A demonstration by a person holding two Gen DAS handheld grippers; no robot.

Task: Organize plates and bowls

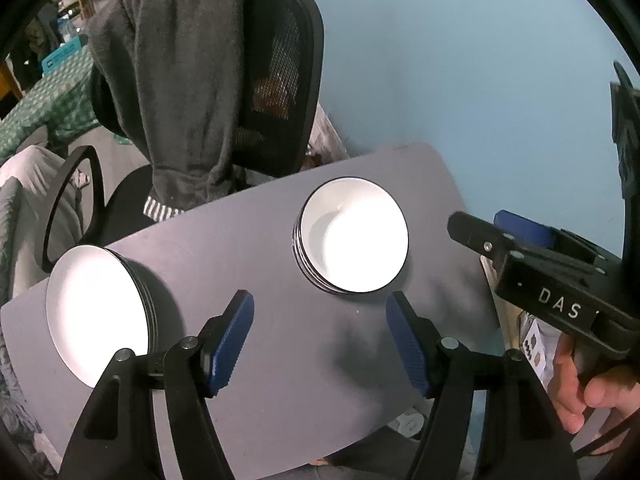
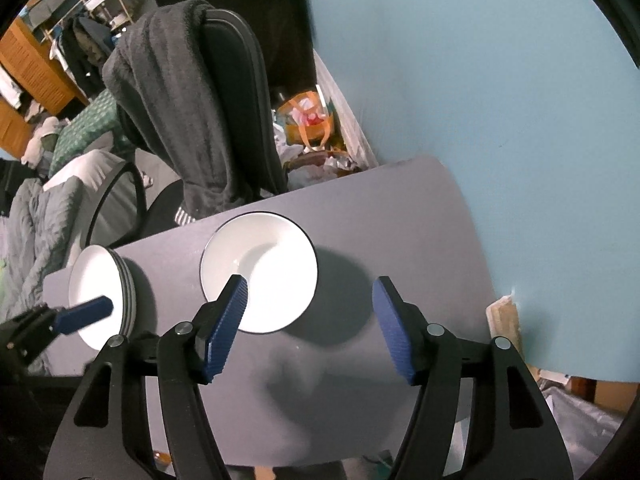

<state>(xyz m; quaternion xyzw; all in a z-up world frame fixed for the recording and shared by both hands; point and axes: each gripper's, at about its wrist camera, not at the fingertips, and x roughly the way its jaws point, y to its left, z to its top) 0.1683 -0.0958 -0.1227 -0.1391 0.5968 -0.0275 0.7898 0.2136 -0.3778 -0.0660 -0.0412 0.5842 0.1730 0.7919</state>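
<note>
A stack of white bowls with black rims point(image 1: 352, 236) stands on the grey table point(image 1: 280, 340), toward its far right; it also shows in the right wrist view point(image 2: 264, 264). A stack of white plates with black rims point(image 1: 96, 312) stands at the table's left edge and shows in the right wrist view too point(image 2: 100, 288). My left gripper point(image 1: 320, 340) is open and empty above the table, between the two stacks. My right gripper point(image 2: 308, 320) is open and empty above the table, just right of the bowls; its fingers point(image 1: 480, 236) reach in from the right.
A black office chair point(image 1: 280, 80) draped with a grey towel point(image 1: 180, 80) stands behind the table. A pale blue wall point(image 1: 460, 60) runs along the right. Bedding point(image 2: 48, 200) and floor clutter point(image 2: 312, 128) lie beyond the table's far edge.
</note>
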